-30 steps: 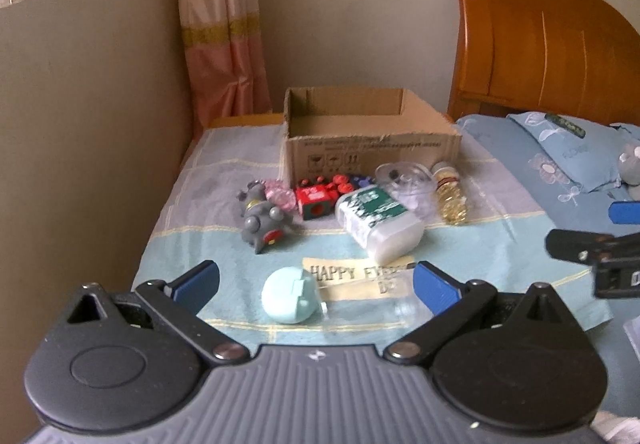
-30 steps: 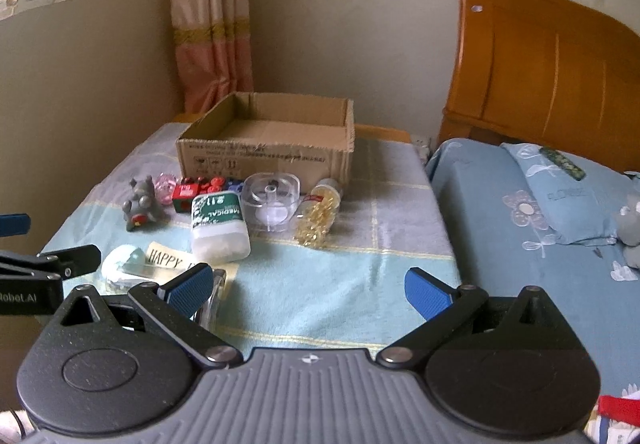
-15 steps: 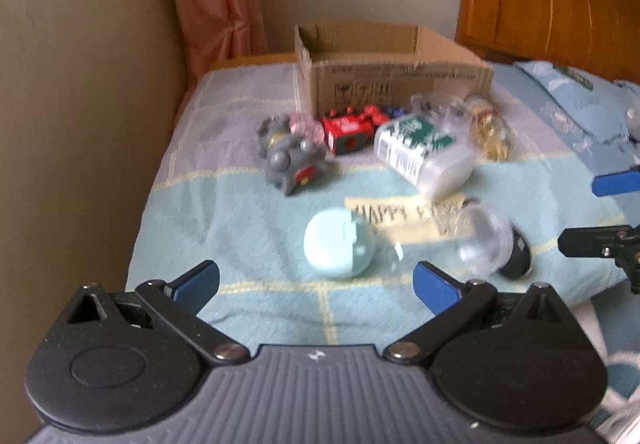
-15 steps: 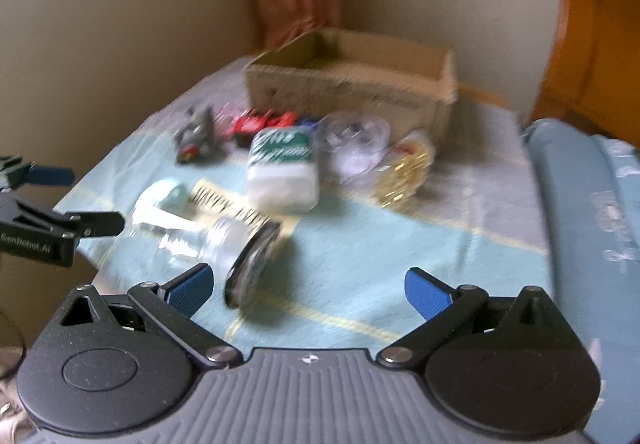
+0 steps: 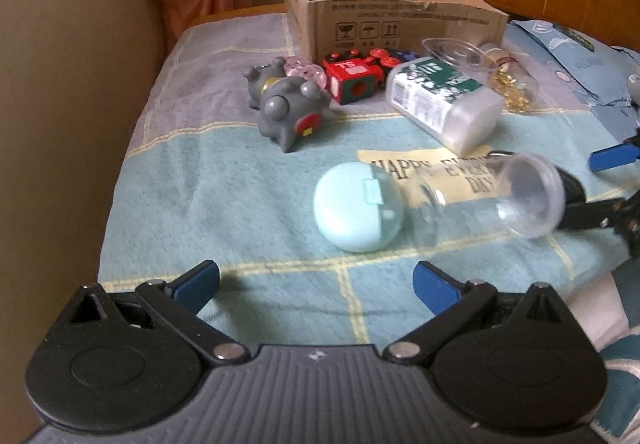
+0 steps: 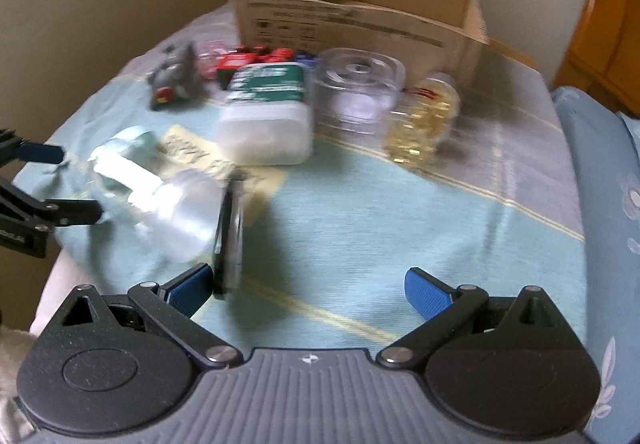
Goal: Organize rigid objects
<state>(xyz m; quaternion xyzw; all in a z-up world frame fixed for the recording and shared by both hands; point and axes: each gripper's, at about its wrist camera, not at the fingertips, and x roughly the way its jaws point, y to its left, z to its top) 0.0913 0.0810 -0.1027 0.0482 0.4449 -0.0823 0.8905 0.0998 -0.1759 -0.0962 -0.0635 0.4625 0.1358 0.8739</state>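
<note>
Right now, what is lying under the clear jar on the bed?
Under the clear jar lies a yellow card printed "HAPPY EVERY DAY", on the blue blanket. The glass distorts part of the lettering.

The cardboard box [image 5: 384,20] is fronted by a row of toys, a green-labelled bottle [image 5: 440,100] and a capsule bottle [image 6: 424,120]. Nearer, open blanket [image 6: 400,228] is left right of the fallen clear jar [image 6: 180,212], seemingly unobstructed.

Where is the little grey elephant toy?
In the left wrist view the grey elephant toy lies on the blue towel, left of the red toy block and in front of the cardboard box.
</note>
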